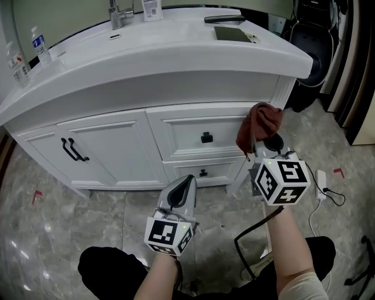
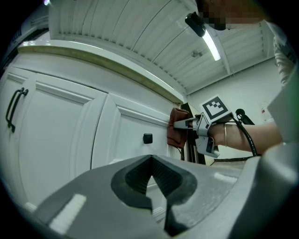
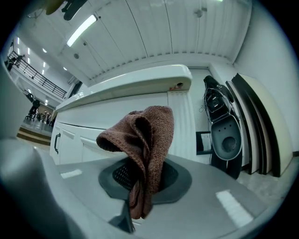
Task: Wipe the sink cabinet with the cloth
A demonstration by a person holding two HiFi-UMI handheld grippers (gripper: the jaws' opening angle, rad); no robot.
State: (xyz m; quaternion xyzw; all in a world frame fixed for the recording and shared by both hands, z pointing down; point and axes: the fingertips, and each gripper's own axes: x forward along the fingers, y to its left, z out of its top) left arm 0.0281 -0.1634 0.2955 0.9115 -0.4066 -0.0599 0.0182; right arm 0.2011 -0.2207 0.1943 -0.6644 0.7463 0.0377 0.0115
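Observation:
The white sink cabinet [image 1: 105,140] fills the upper head view, with two doors at the left and two drawers with black knobs [image 1: 206,138] at the right. A reddish-brown cloth [image 1: 262,120] hangs bunched from my right gripper [image 1: 256,149], close in front of the cabinet's right corner post; I cannot tell if it touches. In the right gripper view the cloth [image 3: 145,140] is pinched between the jaws of the right gripper [image 3: 140,186]. My left gripper [image 1: 186,180] is shut and empty, held low before the lower drawer. Its view shows the left gripper [image 2: 153,186], the cloth [image 2: 176,133] and the cabinet front [image 2: 56,140].
The countertop [image 1: 176,47] carries a faucet [image 1: 117,14], small bottles [image 1: 40,45] and a dark flat item [image 1: 231,33]. Black equipment [image 1: 307,41] stands right of the cabinet. A white adapter with its cable [image 1: 321,181] lies on the marble floor [image 1: 58,234].

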